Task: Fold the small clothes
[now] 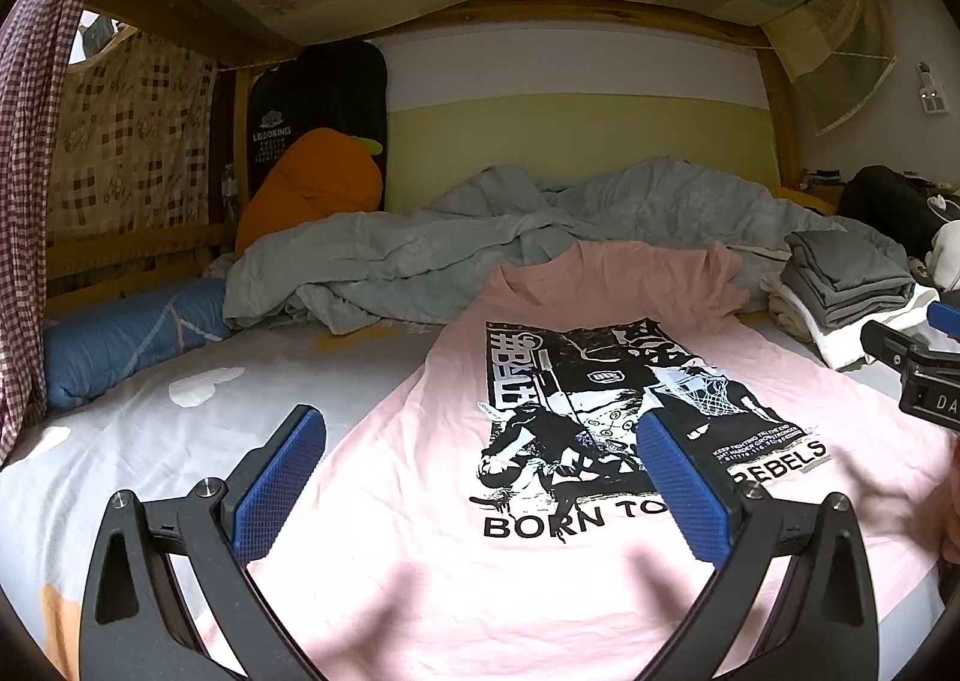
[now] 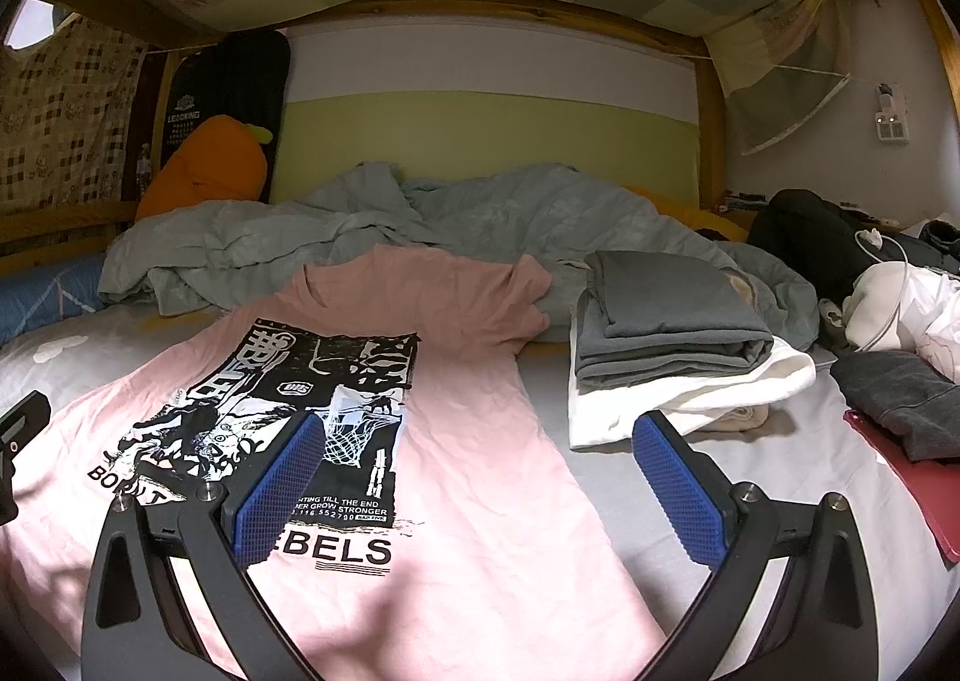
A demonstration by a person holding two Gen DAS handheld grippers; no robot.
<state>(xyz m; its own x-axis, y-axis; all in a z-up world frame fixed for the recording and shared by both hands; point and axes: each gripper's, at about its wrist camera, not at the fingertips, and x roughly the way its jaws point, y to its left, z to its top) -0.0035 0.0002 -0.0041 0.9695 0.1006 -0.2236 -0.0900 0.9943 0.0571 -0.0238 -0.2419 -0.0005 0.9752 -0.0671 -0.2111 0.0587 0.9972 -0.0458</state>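
Observation:
A pink T-shirt (image 1: 420, 441) with a black and white print lies flat, face up, on the bed, collar away from me; it also shows in the right wrist view (image 2: 468, 441). My left gripper (image 1: 480, 441) is open and empty, hovering over the shirt's lower left part. My right gripper (image 2: 474, 441) is open and empty, hovering over the shirt's lower right edge. The right gripper's body shows at the right edge of the left wrist view (image 1: 924, 375).
A stack of folded grey and white clothes (image 2: 666, 339) lies right of the shirt. A rumpled grey duvet (image 1: 480, 237) lies behind it. A blue pillow (image 1: 132, 339) and an orange cushion (image 1: 312, 183) are at the left. Dark clothes and a red item (image 2: 900, 477) lie at the right.

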